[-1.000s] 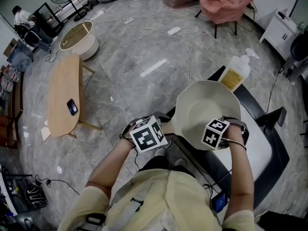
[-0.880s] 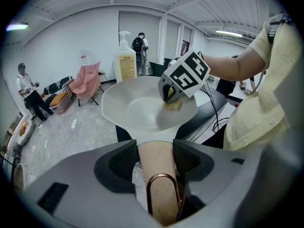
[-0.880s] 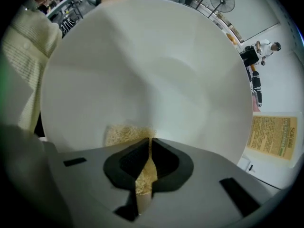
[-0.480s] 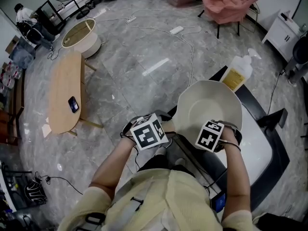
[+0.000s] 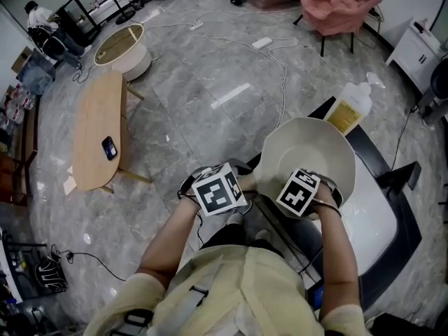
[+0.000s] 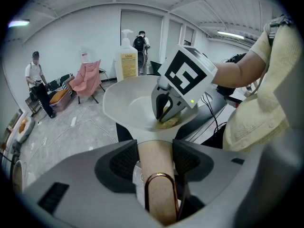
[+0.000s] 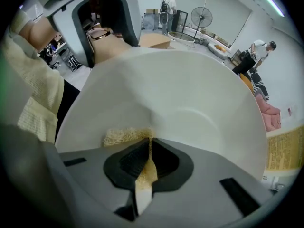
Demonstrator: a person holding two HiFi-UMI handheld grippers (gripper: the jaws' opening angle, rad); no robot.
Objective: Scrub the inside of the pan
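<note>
The wide white pan [image 5: 308,145] sat open side up, its tan handle [image 6: 154,170] (copper loop at the end) toward the person; a yellowish fibrous scrub pad [image 7: 121,136] lay against its inner wall.

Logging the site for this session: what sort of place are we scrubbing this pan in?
Probably an open studio or office space, not a kitchen: a power strip and cables trail over a polished stone floor, with a pink chair and a wooden table.

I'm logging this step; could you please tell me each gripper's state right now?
Left gripper: closed on the handle.
Right gripper: closed on the pad, in the pan.
</note>
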